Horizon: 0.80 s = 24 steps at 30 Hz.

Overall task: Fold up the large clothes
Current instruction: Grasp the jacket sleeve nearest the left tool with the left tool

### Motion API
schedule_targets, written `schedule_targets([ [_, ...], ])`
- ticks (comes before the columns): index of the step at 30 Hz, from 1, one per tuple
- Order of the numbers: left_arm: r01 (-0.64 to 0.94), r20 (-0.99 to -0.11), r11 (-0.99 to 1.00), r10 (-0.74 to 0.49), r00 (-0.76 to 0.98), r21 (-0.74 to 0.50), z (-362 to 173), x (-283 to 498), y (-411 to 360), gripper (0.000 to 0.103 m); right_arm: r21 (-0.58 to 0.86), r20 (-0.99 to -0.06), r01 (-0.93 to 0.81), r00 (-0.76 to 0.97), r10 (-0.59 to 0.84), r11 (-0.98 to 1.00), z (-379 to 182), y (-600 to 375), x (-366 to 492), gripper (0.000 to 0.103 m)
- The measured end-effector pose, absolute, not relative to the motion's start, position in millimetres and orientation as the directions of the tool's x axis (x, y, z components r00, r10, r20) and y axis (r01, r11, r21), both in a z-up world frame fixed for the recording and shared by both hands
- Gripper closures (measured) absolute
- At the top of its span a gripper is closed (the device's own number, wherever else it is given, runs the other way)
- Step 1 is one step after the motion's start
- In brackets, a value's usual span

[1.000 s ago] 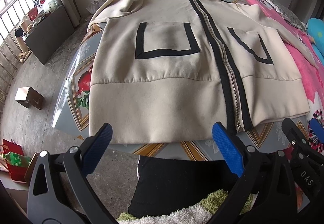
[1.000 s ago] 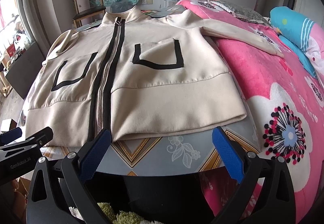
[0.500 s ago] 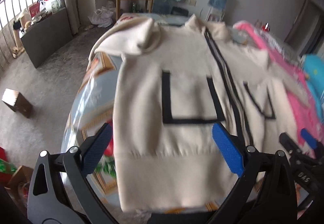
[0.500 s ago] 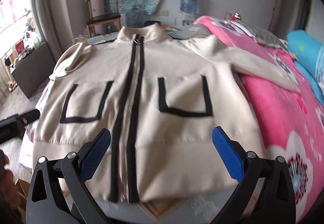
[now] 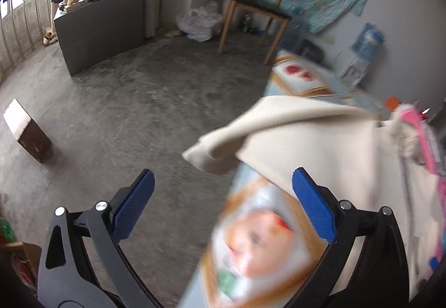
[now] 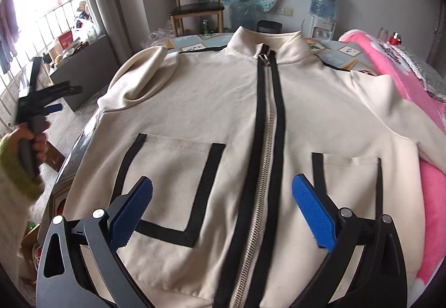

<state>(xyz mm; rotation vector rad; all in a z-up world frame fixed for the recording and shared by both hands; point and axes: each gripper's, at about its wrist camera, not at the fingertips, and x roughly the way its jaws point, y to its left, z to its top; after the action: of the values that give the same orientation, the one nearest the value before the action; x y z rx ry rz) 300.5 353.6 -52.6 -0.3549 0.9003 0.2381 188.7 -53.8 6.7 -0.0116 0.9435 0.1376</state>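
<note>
A cream zip jacket (image 6: 237, 118) with black trim and two outlined pockets lies flat, front up, on a patterned table (image 6: 192, 42). Its left sleeve (image 6: 145, 71) is bunched at the shoulder; the same sleeve (image 5: 251, 129) hangs over the table's left edge in the blurred left wrist view. My right gripper (image 6: 221, 205) is open and empty above the jacket's lower front, straddling the zip. My left gripper (image 5: 221, 196) is open and empty at the table's left edge, below the sleeve; it also shows in the right wrist view (image 6: 55, 102), held in a hand.
A pink flowered bed cover (image 6: 401, 65) lies along the right. A wooden chair (image 6: 195, 10) and a water dispenser (image 6: 323, 12) stand behind the table. A grey cabinet (image 5: 97, 26) and a small brown box (image 5: 26, 129) stand on the concrete floor to the left.
Both grippers moved forward from the hem. The left one swung out left to the sleeve at the table's edge. The right one came in over the jacket's front.
</note>
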Motion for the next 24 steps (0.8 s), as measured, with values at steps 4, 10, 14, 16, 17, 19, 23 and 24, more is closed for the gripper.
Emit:
schedule_targets([
  [4, -0.285, -0.861, 0.947, 0.016, 0.508, -0.15, -98, 349, 371, 0.007, 0.052, -0.809, -0.126, 0.576, 0.115, 0.991, 4, -52, 193, 0.006],
  [10, -0.27, -0.863, 0.936, -0.064, 0.501, -0.226, -133, 374, 384, 0.007, 0.064, -0.835, -0.08, 0.542, 0.098, 0.995, -7, -65, 202, 0.006],
  [14, -0.316, -0.862, 0.918, -0.051, 0.505, -0.239, -145, 390, 392, 0.031, 0.079, -0.847, -0.04, 0.524, 0.088, 0.996, -14, -76, 204, 0.006],
  [16, -0.333, -0.869, 0.905, -0.075, 0.489, -0.266, -153, 397, 391, 0.045, 0.08, -0.848, -0.022, 0.524, 0.08, 0.997, -14, -81, 205, 0.006],
  [17, -0.331, -0.868, 0.904, -0.081, 0.49, -0.272, -154, 399, 389, 0.061, 0.08, -0.848, -0.013, 0.524, 0.075, 0.997, -15, -84, 205, 0.006],
  [19, -0.326, -0.872, 0.908, -0.079, 0.482, -0.262, -156, 405, 385, 0.083, 0.08, -0.849, 0.001, 0.524, 0.068, 0.997, -15, -87, 206, 0.006],
  [23, -0.319, -0.874, 0.93, -0.003, 0.486, -0.18, -135, 401, 383, 0.1, 0.084, -0.847, 0.012, 0.528, 0.065, 0.996, -15, -91, 208, 0.006],
  [24, -0.326, -0.87, 0.933, 0.028, 0.492, -0.155, -123, 398, 385, 0.101, 0.084, -0.846, 0.011, 0.529, 0.065, 0.996, -15, -92, 208, 0.006],
])
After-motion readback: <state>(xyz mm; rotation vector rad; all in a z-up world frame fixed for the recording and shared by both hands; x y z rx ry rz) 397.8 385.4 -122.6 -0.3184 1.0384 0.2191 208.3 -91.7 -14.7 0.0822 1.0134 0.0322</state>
